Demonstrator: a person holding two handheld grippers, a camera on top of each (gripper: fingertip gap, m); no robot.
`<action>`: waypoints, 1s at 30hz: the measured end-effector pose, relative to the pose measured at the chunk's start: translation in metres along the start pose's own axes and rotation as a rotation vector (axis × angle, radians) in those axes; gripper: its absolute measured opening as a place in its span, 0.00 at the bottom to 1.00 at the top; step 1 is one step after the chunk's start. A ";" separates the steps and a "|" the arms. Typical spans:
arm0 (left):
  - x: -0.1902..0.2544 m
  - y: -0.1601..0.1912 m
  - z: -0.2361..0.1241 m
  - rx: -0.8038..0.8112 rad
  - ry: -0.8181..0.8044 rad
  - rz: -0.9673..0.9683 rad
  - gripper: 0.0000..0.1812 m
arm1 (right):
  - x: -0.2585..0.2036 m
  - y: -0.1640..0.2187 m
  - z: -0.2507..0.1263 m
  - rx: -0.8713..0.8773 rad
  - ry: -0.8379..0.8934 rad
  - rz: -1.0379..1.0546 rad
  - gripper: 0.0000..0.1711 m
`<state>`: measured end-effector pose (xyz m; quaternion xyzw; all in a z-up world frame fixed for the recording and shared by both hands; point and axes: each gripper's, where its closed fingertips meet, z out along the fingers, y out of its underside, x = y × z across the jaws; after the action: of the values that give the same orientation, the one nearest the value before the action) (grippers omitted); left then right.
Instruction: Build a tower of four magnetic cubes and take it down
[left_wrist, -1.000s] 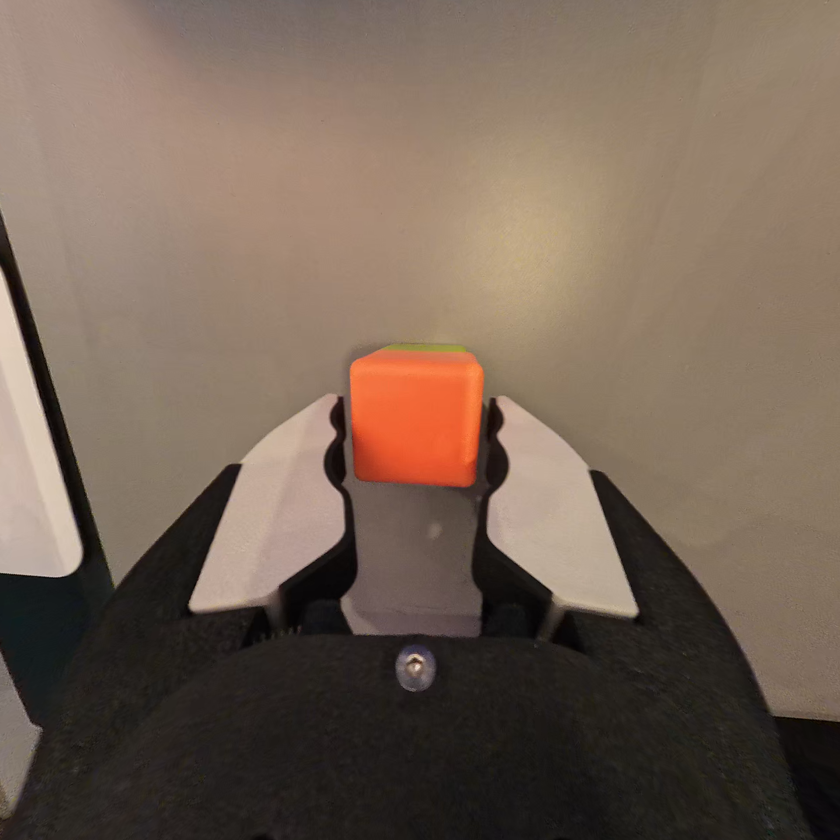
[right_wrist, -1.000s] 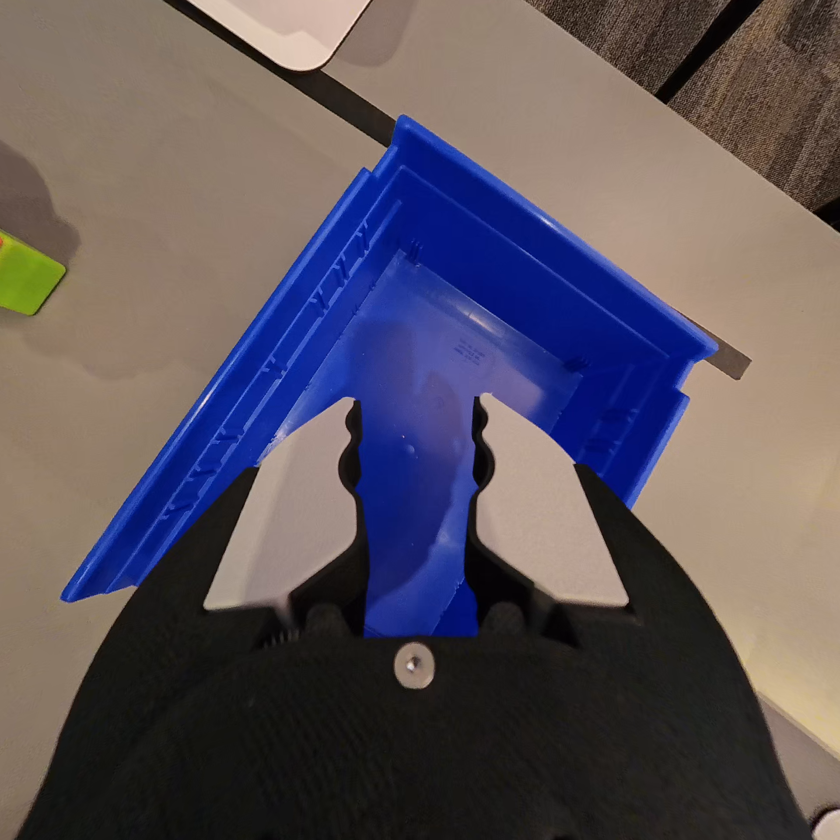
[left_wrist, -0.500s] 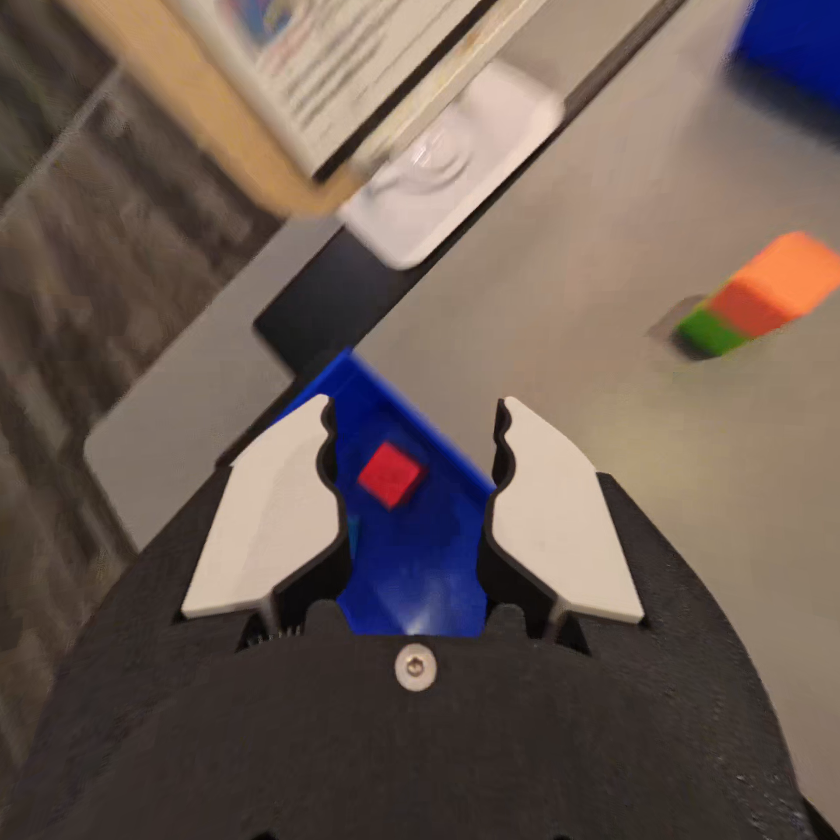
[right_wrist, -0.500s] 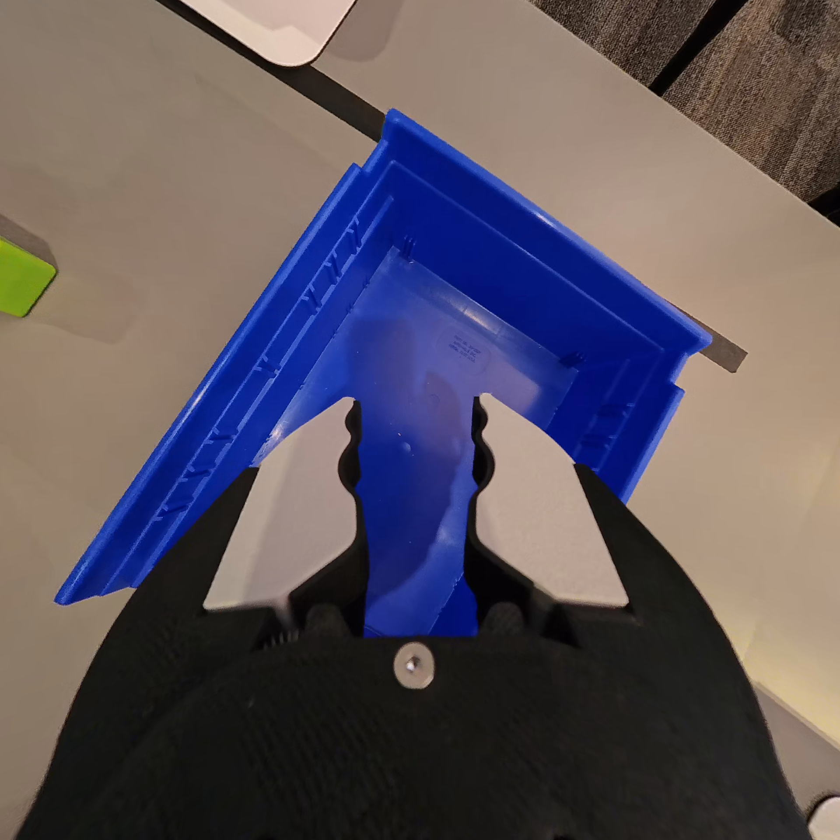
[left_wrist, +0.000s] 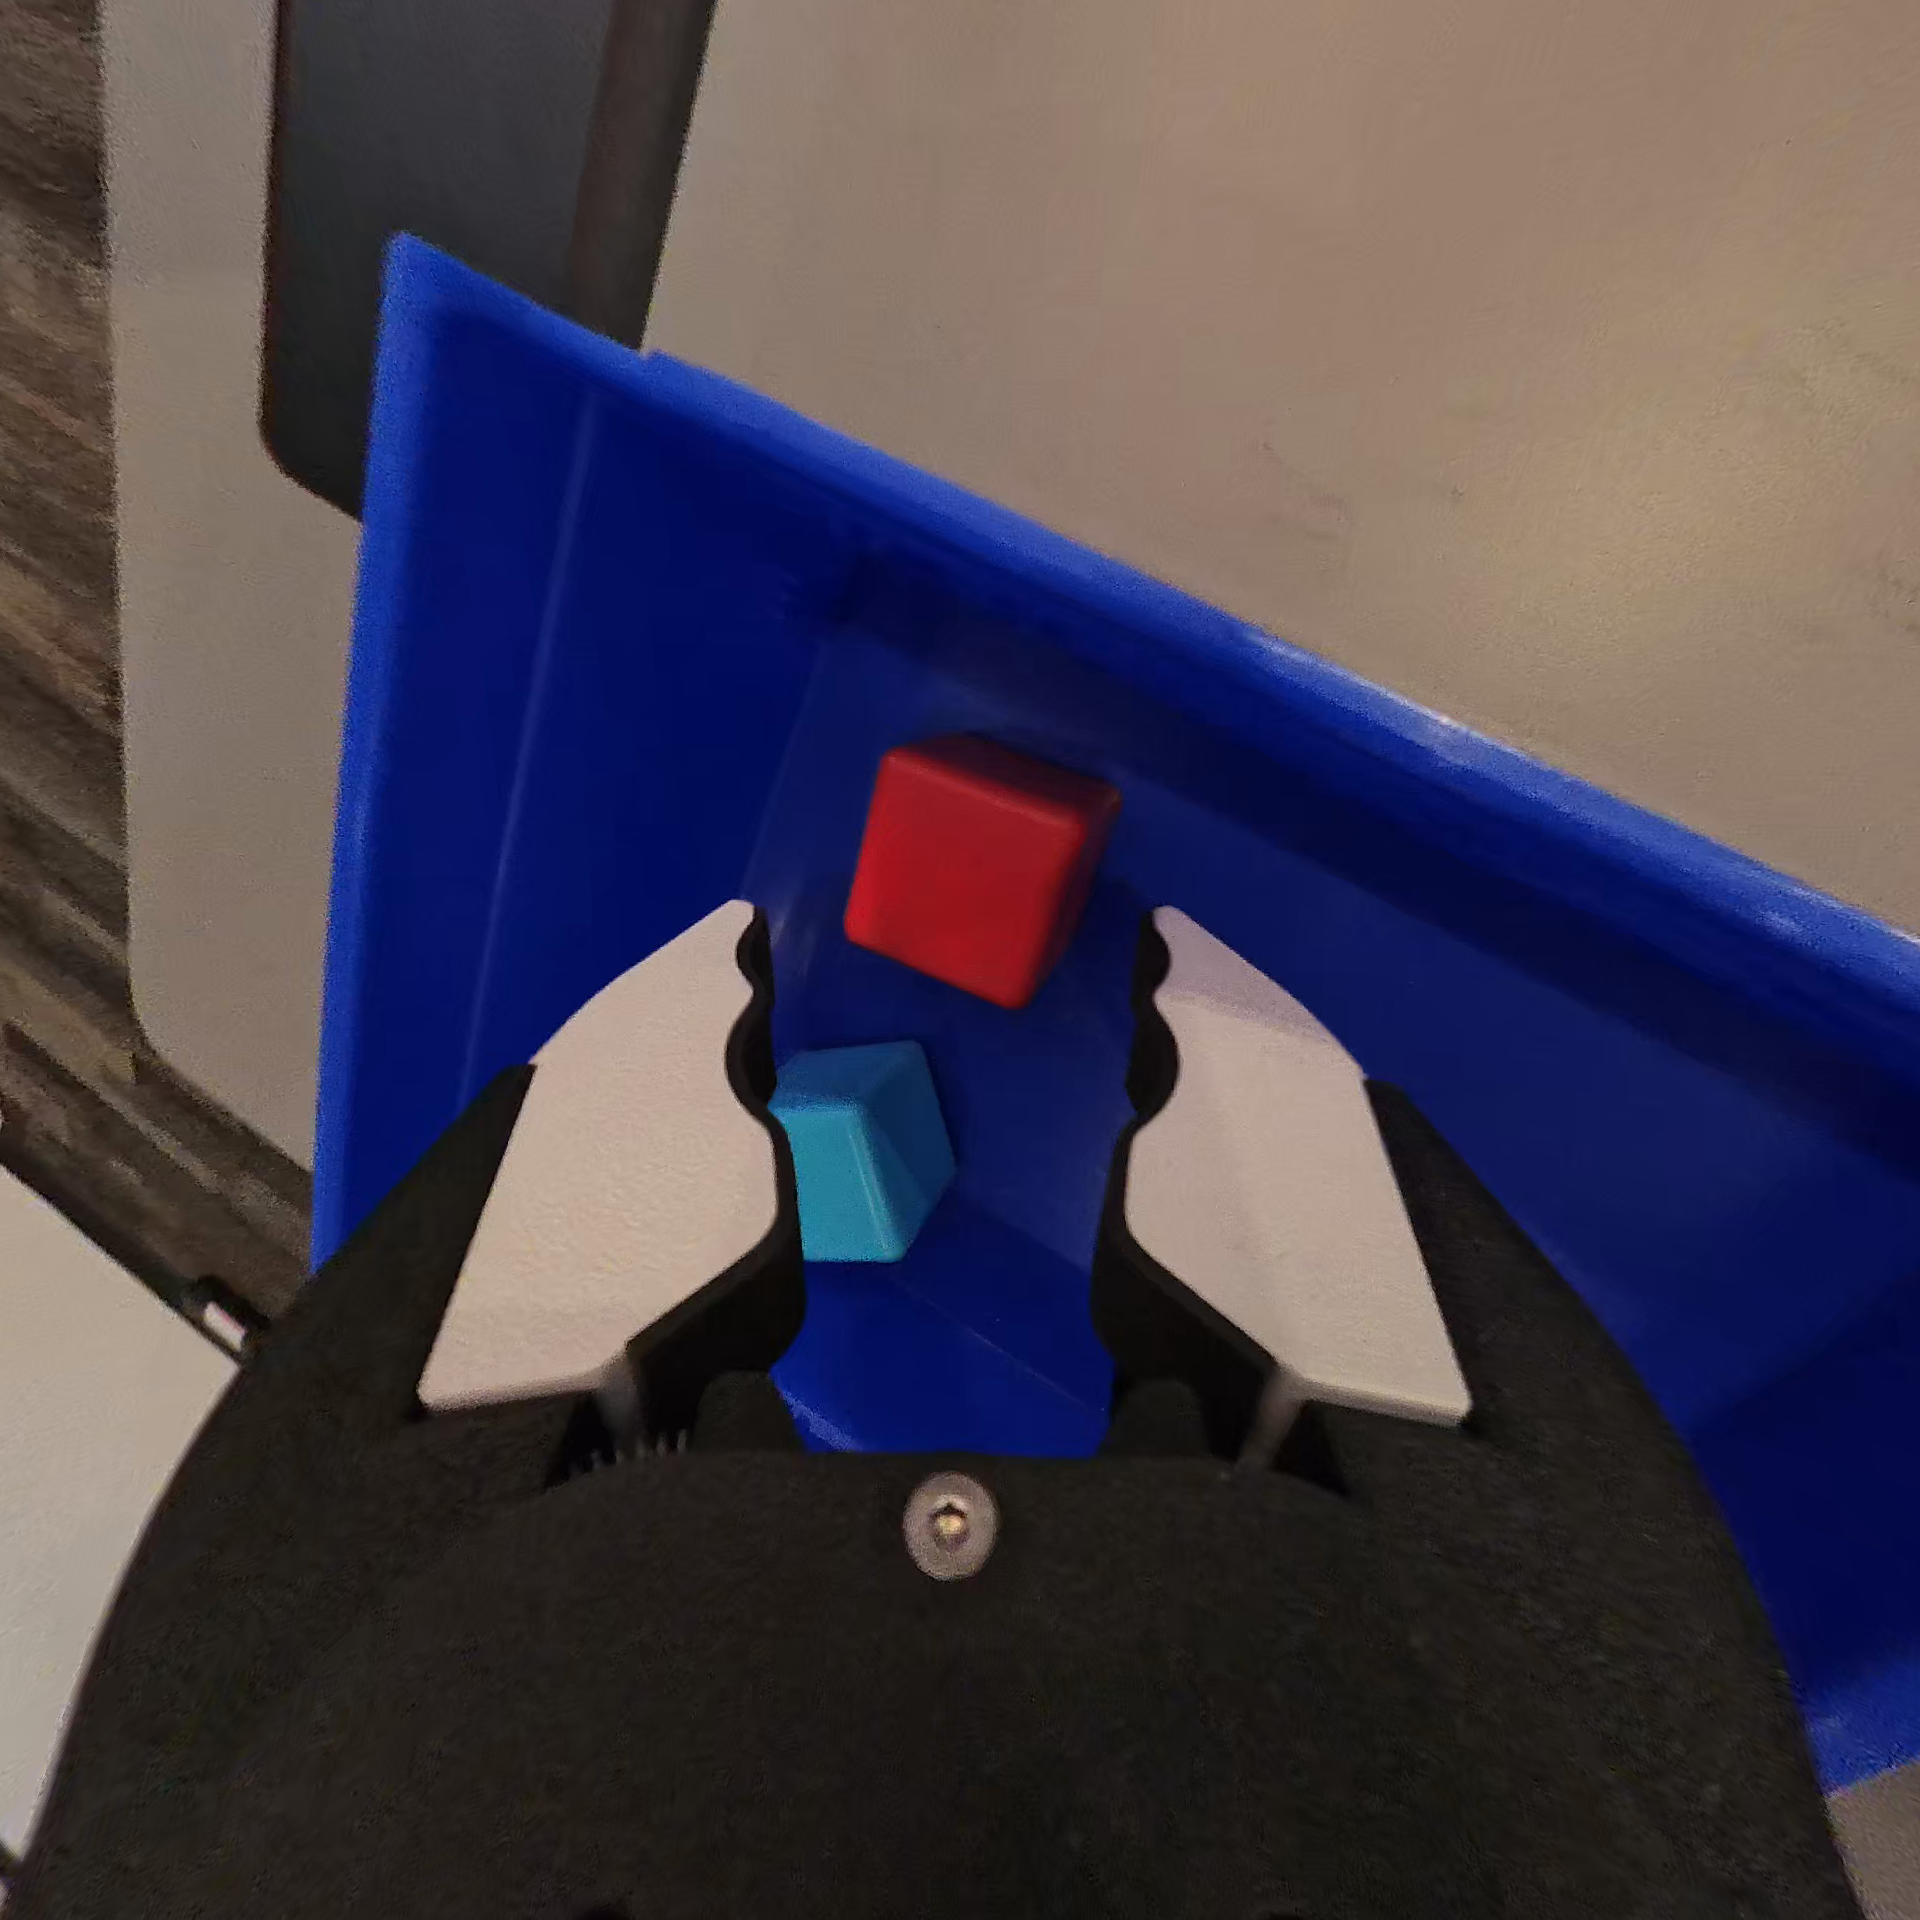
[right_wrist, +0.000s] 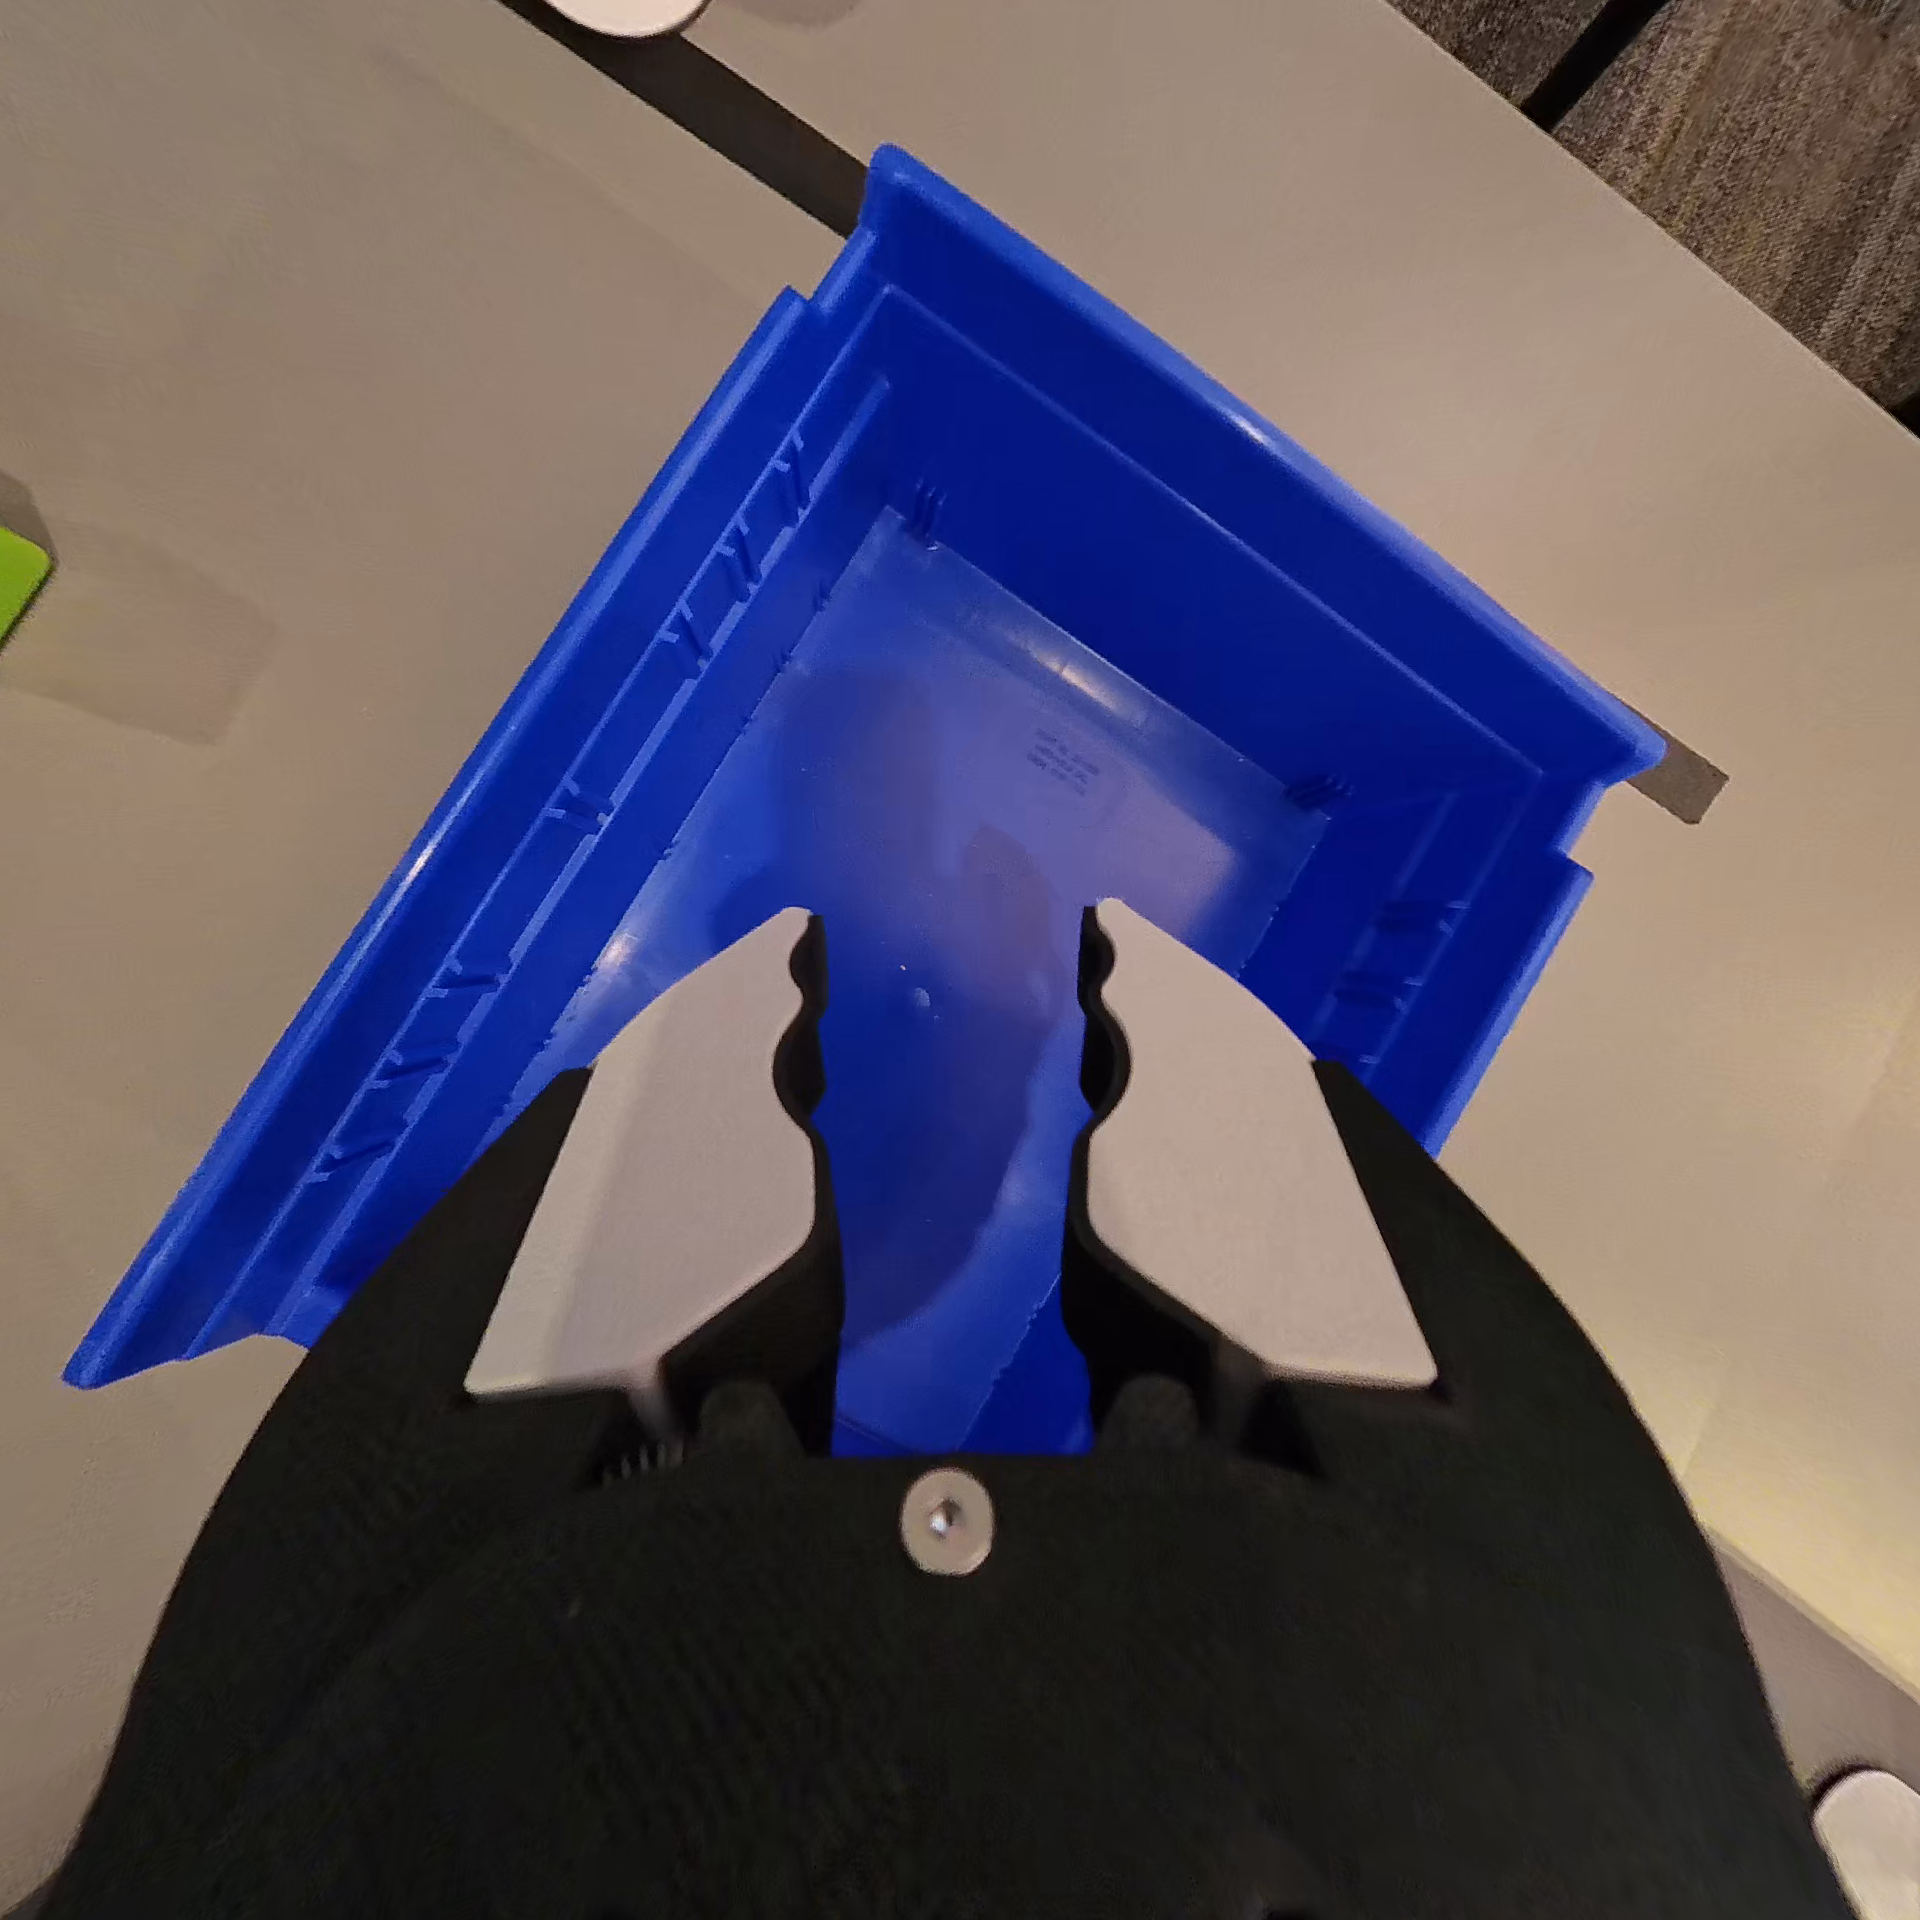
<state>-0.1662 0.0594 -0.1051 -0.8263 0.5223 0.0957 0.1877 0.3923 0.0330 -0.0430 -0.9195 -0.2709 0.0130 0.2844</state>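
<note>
Above the blue bin (left_wrist: 644, 727), our left gripper (left_wrist: 951, 925) has swung away from the orange block, jaws apart over the red cube (left_wrist: 971, 868) and teal cube (left_wrist: 868, 1153); we judge that one comes next. Our right gripper (right_wrist: 945, 920) hangs empty, jaws apart.

A red cube (left_wrist: 971, 868) and a turquoise cube (left_wrist: 868, 1153) lie in a blue bin (left_wrist: 1455, 790) ahead of the black-and-grey left tongs (left_wrist: 951, 971). The table (right_wrist: 260, 312) is plain grey; a lime-green cube (right_wrist: 16, 582) lies far left of the right tongs (right_wrist: 945, 971).
</note>
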 end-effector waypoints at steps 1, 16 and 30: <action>0.002 0.001 0.004 -0.015 0.028 0.013 0.33 | 0.001 0.001 0.000 -0.002 0.002 0.002 0.28; 0.012 0.012 0.031 -0.078 0.186 0.040 0.28 | -0.003 0.008 0.012 -0.059 -0.013 -0.013 0.27; 0.048 -0.100 -0.157 0.310 0.019 -0.061 0.28 | -0.013 0.000 0.007 -0.033 -0.036 -0.036 0.26</action>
<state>-0.0615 -0.0062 0.0418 -0.8037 0.5074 0.0004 0.3108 0.3803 0.0300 -0.0505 -0.9187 -0.2926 0.0200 0.2645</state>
